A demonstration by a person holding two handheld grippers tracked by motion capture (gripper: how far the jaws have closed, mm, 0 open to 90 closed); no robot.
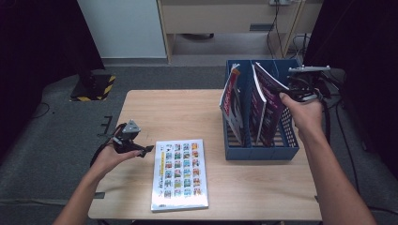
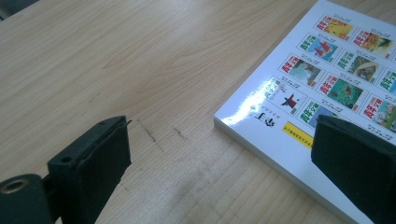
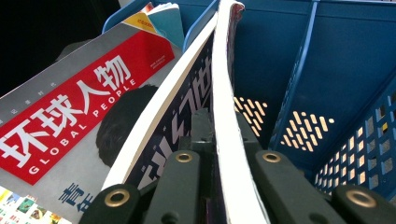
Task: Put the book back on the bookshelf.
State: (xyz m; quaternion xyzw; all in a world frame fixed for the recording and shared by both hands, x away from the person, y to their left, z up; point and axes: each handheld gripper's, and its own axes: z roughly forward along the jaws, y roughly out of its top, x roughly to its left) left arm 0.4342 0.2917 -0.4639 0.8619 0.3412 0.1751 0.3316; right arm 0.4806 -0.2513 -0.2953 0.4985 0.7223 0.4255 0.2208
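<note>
Wood grain runs pale and smooth across the table (image 1: 187, 108), with a few dark scuffs showing in my left gripper view. Taking the blue plastic file rack (image 1: 263, 151) as my landmark: it stands near the table's far right corner, a rigid box with slotted floor, perforated side walls and upright dividers. My right gripper (image 3: 219, 140) sits at the rack's right side, its black jaws clamped tight on the glossy purple magazine (image 1: 268, 101), a thin, floppy booklet whose white page edges bow between the pads in my right gripper view. That magazine leans tilted inside the rack, its lower end down among the dividers and its top corner sticking out above the rim. Just left of it within the rack stands a second glossy magazine with a red title band (image 3: 70, 116), also leaning. Well left of the rack, flat on the table toward the near edge, lies a thick white-covered book (image 1: 179, 174), rectangular, shiny, printed with a grid of small coloured pictures. Farther left again, my left gripper (image 2: 219, 154) hovers low over the bare wood, jaws spread wide with nothing between them, one matte pad overlapping the book's corner.
</note>
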